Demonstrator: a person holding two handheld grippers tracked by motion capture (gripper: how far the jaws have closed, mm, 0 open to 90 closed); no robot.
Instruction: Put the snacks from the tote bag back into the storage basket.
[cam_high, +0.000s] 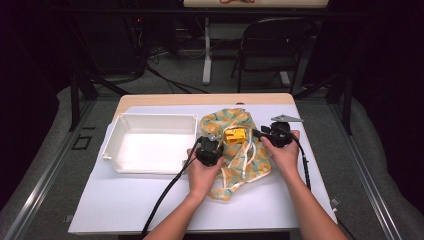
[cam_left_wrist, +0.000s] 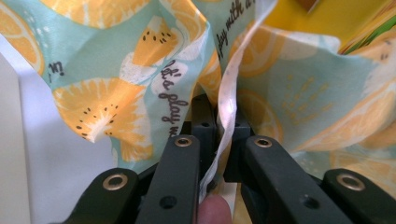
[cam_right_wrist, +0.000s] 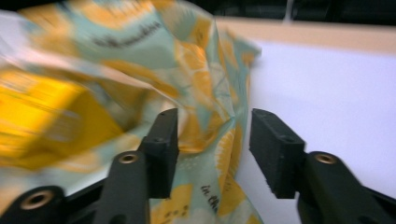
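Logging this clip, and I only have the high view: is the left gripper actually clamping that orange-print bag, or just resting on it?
Observer: Clamping. In the left gripper view, the left gripper has its jaws shut on a white strip at the edge of the bag.
Operator: And the right one?
Observer: The right gripper is open. A fold of the bag lies between its jaws, not pinched.
Operator: Anything readable on the fabric?
Observer: Yes, dark lettering that includes the word "play", beside an orange slice.
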